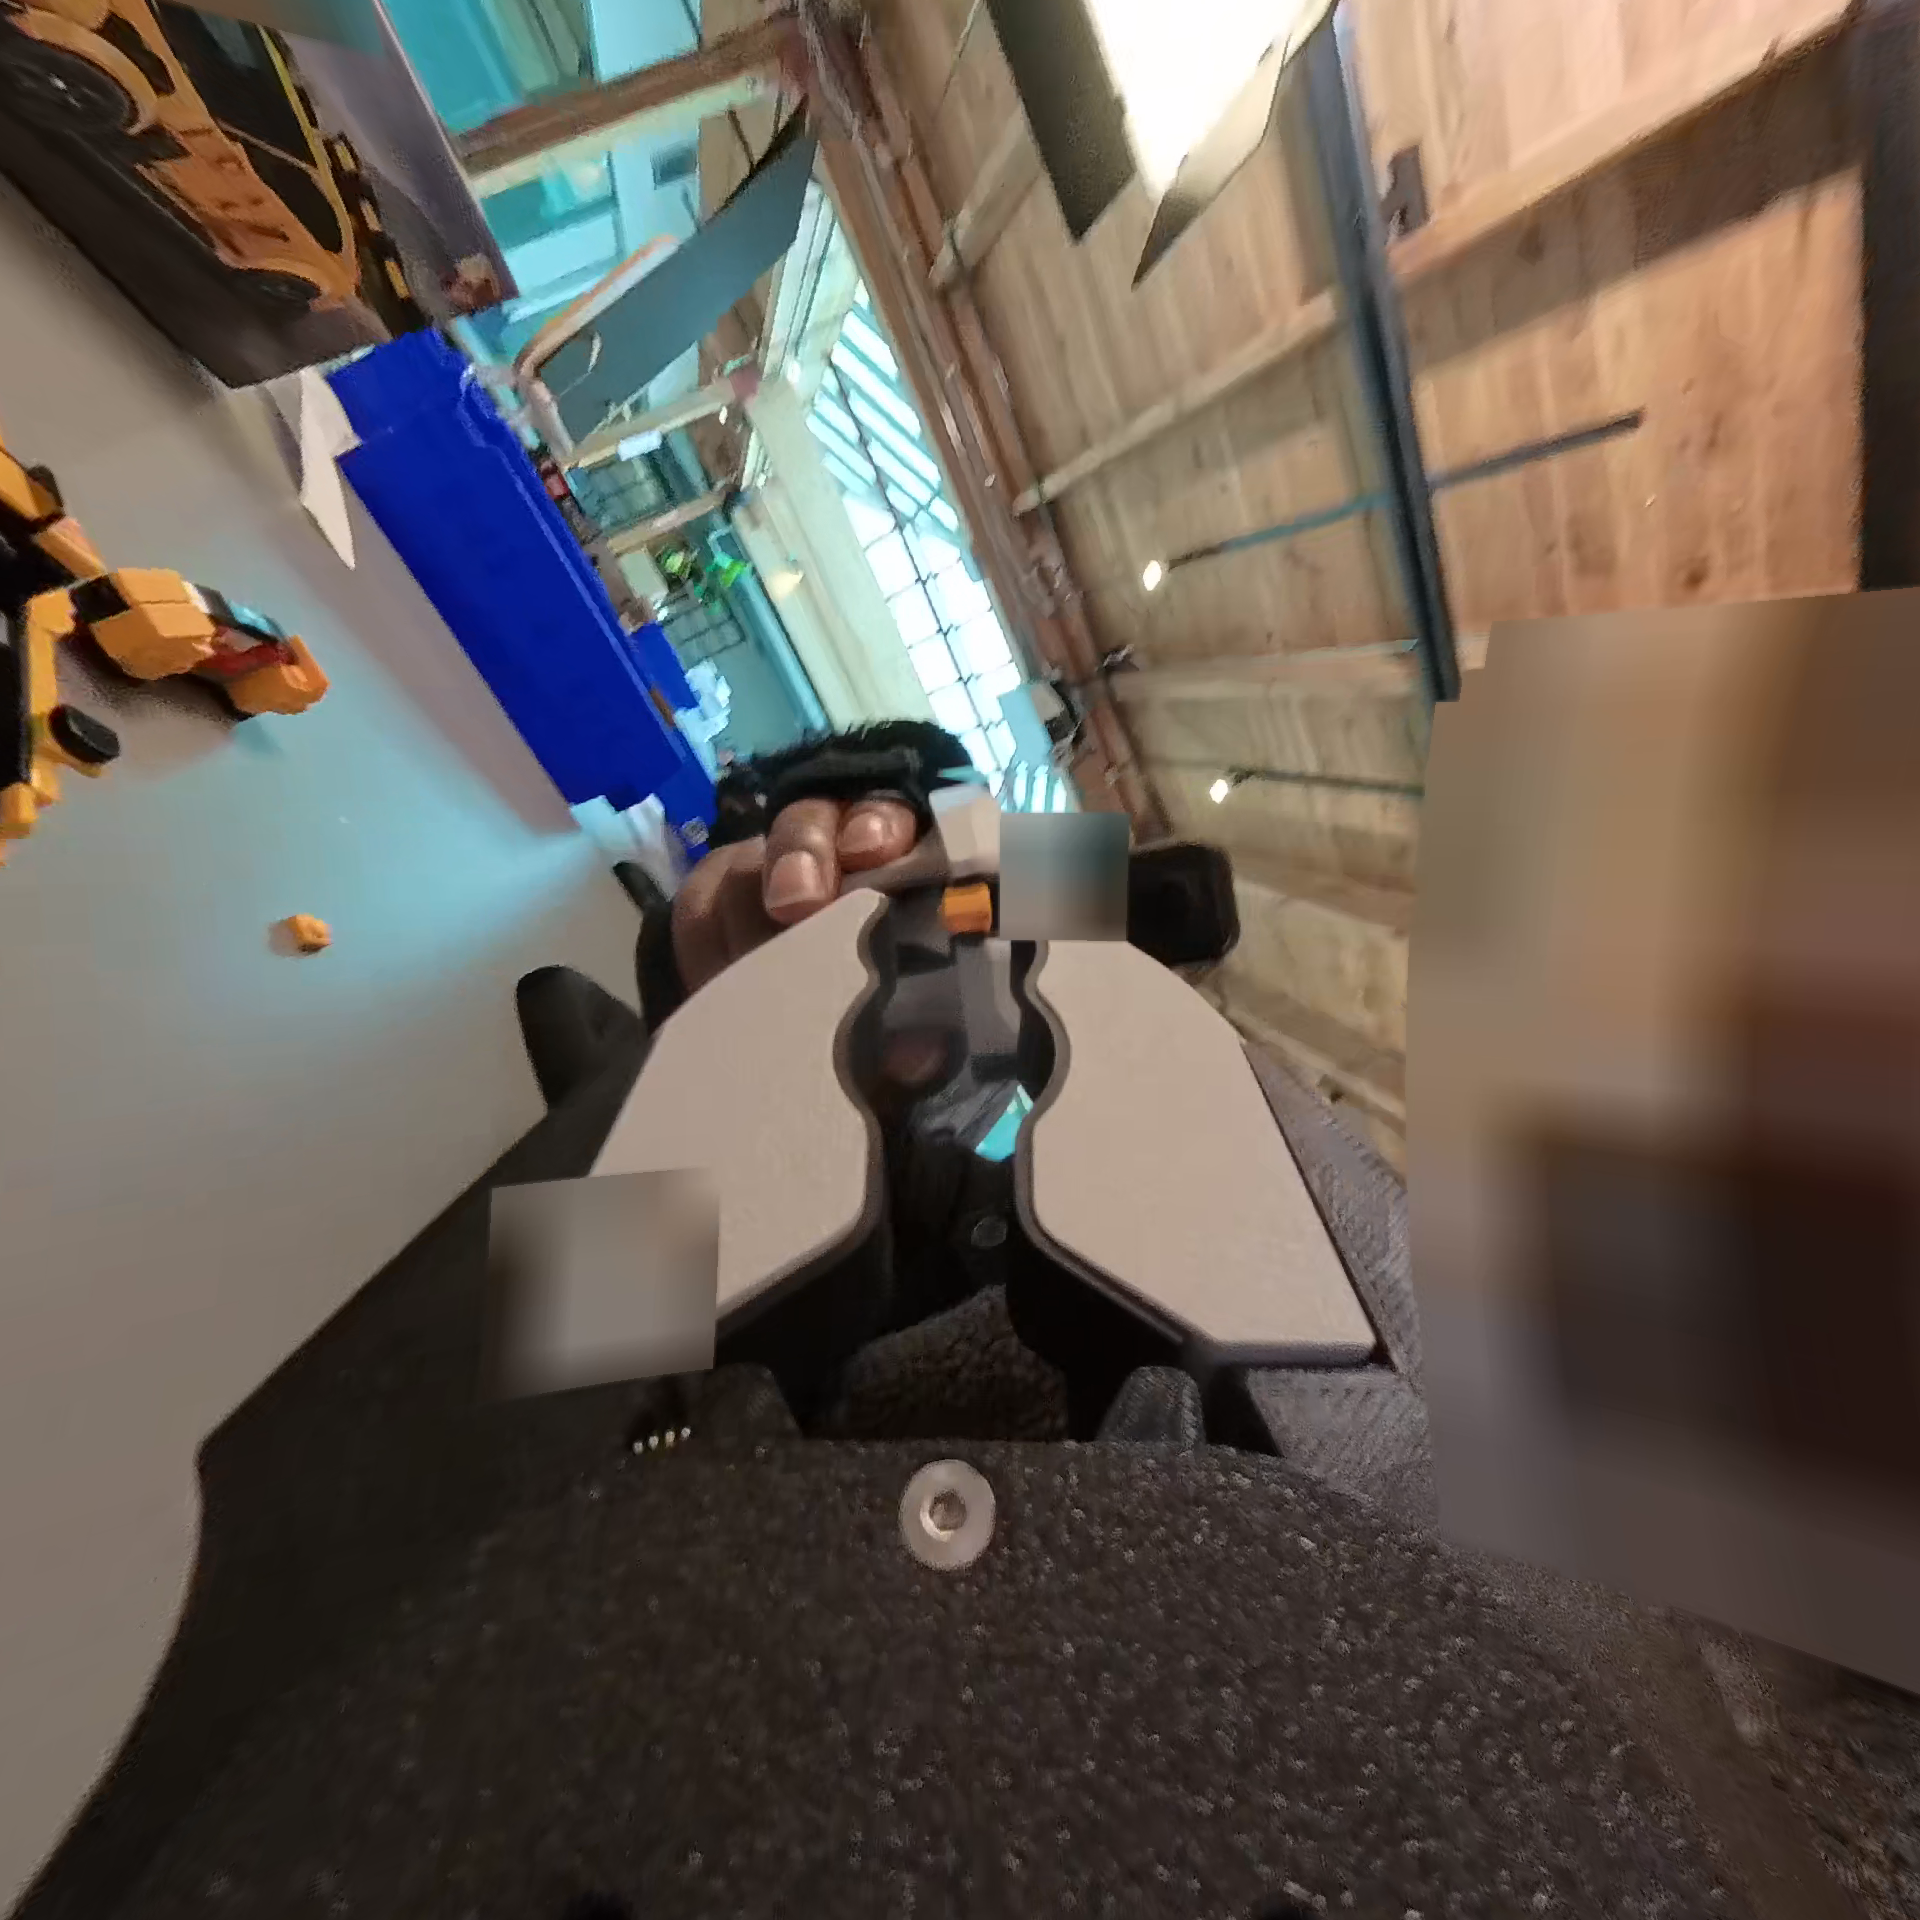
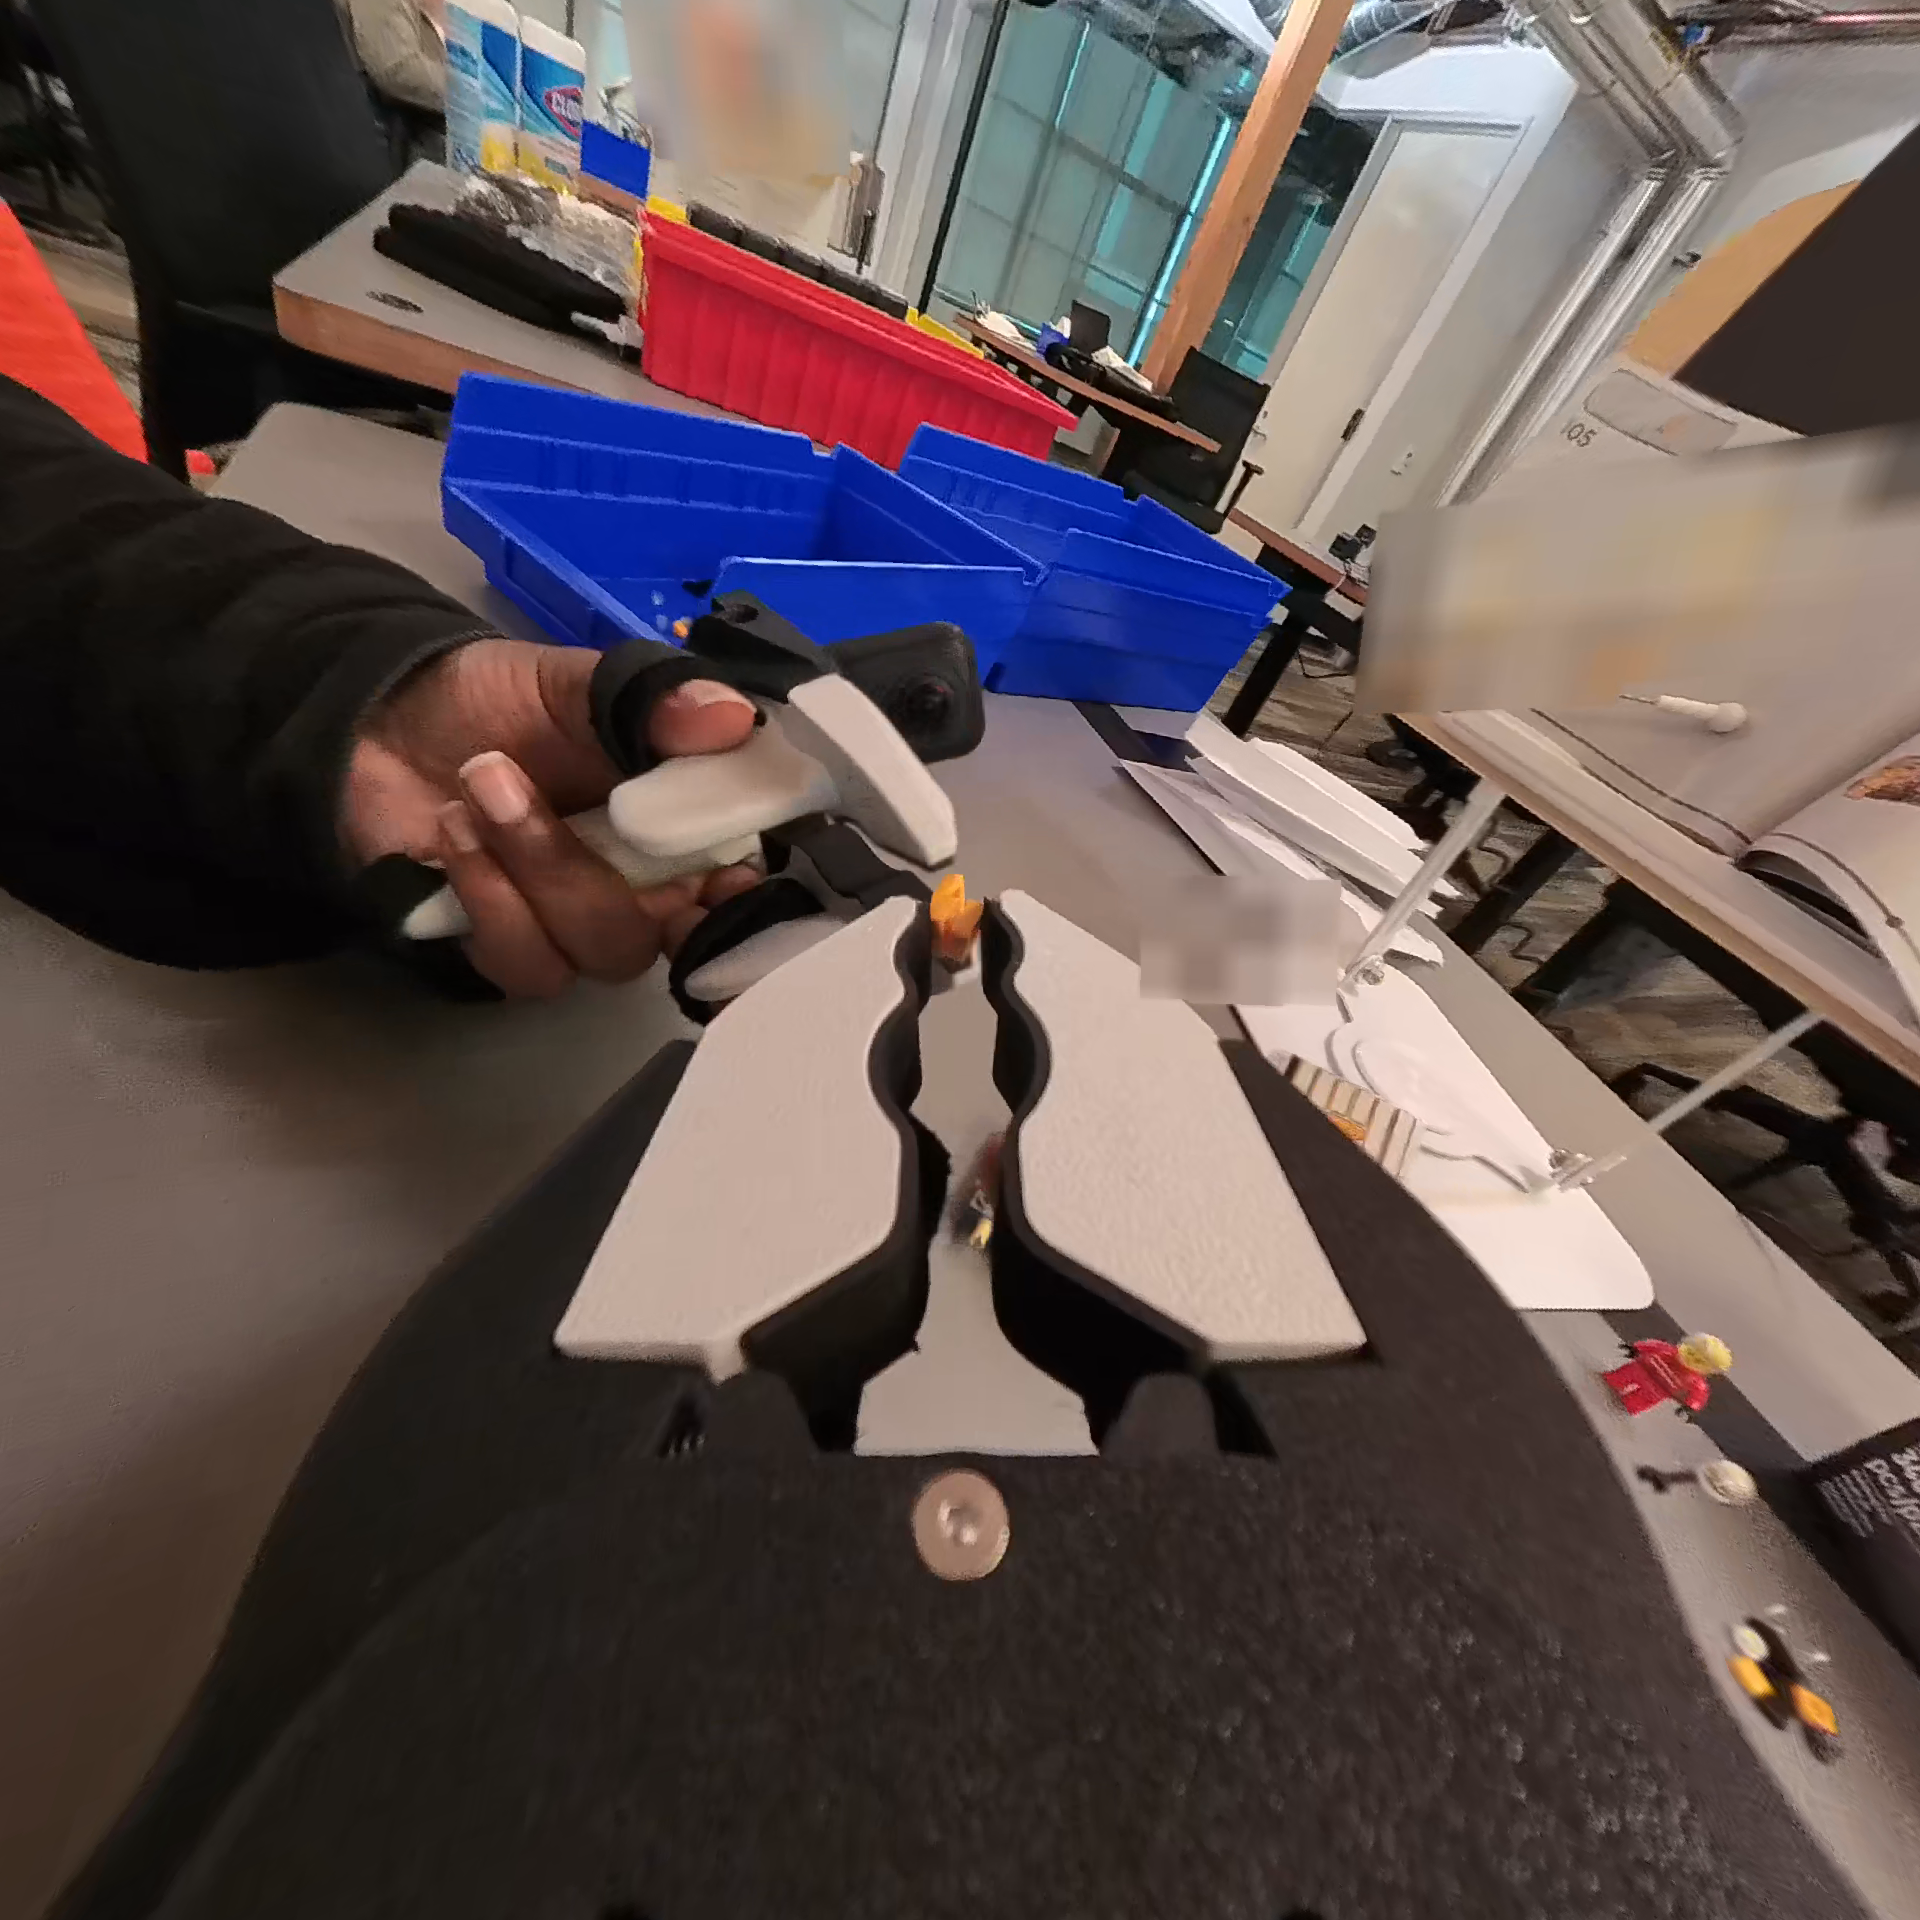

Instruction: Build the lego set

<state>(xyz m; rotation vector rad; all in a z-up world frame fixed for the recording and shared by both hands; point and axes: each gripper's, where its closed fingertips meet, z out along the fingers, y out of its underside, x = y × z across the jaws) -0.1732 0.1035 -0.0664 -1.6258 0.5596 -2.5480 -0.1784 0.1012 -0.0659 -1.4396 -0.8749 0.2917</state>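
Note:
My right gripper [image 2: 958, 912] is shut on a small orange Lego piece [image 2: 954, 920] held just above the grey table [image 2: 208, 1143]. My left gripper [image 1: 956, 930] is open. It points at the right gripper from the other side, and the orange piece [image 1: 964, 906] sits just beyond its tips, touching neither. In the right wrist view a hand holds the left gripper [image 2: 831, 790] close behind the piece. A partly built yellow-orange Lego car [image 1: 156, 644] lies on the table to the left, with a loose orange piece [image 1: 301, 933] near it.
Blue bins [image 2: 727, 520] and a red bin [image 2: 810, 343] stand behind. The Lego box [image 1: 208, 156] is at the far left. An open booklet [image 2: 1818, 831], white papers [image 2: 1455, 1195], a red minifigure [image 2: 1662, 1377] and small loose parts [image 2: 1777, 1683] lie to the right. Left and right tips are no more than a few centimetres apart. The partly built yellow-orange Lego car [image 1: 156, 644] is about 20 centimeters from both grippers' fingertips.

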